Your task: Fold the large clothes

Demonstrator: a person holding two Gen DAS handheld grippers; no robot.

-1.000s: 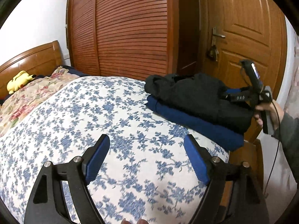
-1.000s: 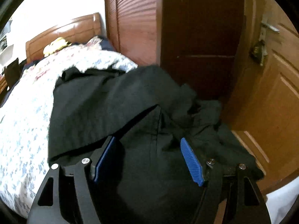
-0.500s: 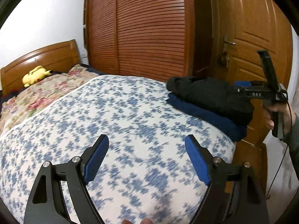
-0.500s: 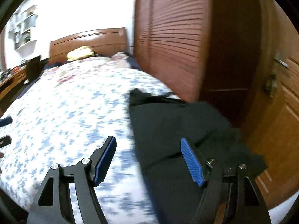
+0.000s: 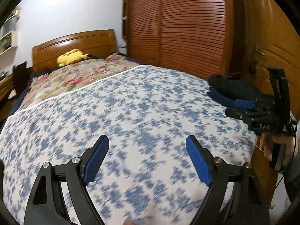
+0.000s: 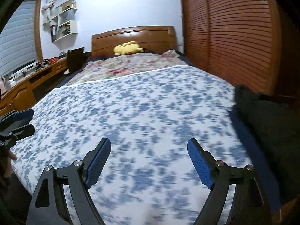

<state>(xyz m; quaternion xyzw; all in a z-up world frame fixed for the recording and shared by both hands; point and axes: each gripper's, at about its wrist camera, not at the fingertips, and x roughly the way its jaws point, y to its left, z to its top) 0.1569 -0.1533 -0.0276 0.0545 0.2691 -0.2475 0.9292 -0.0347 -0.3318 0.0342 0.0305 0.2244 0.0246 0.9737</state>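
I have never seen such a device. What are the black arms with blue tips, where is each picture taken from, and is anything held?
There is no robot: a person holds a two-finger claw in each hand, each with its own camera. One picture looks along the left claw, the other along the right claw. Both are open and hold nothing. Below them is a bed with a blue-flowered cover. A black garment lies on a blue garment near the bed's corner. A yellow plush toy lies by the headboard.
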